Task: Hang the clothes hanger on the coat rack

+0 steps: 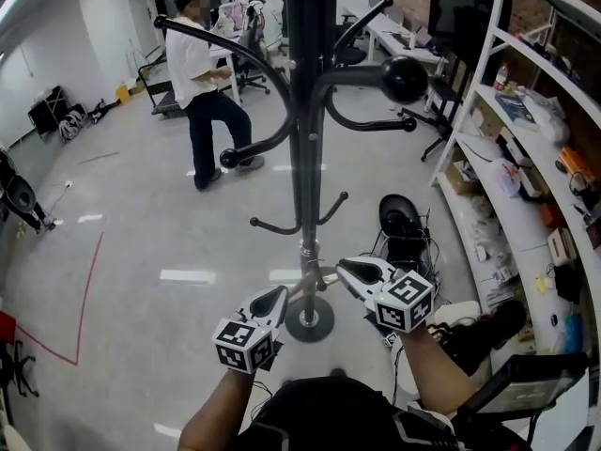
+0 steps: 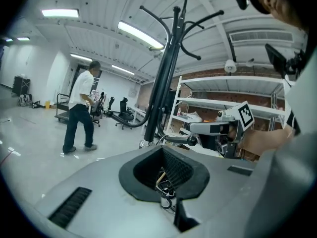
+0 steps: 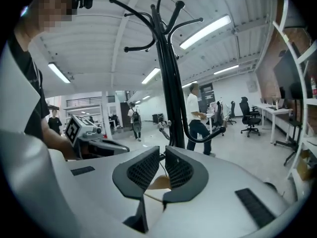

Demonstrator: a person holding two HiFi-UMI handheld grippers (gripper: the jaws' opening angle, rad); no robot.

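We see the left tongs [image 1: 279, 296] and the right tongs [image 1: 344, 267] held low, close in front of the black coat rack [image 1: 308, 111] and near its round base. The clothes hanger [image 1: 315, 285] shows as a tan wooden strip between their tips, well below the rack's curved arms and not yet hung on any of them. In the left gripper view the left tongs are closed together on the clothes hanger, with its metal fitting and a sliver of wood pinched deep between the pads. In the right gripper view the right tongs stand nearly together, clamped on the tan wood low between them. A person in a white shirt [image 1: 200, 73] stands on the grey floor [image 1: 141, 252] beyond, and white shelving [image 1: 512, 205] runs along the right.
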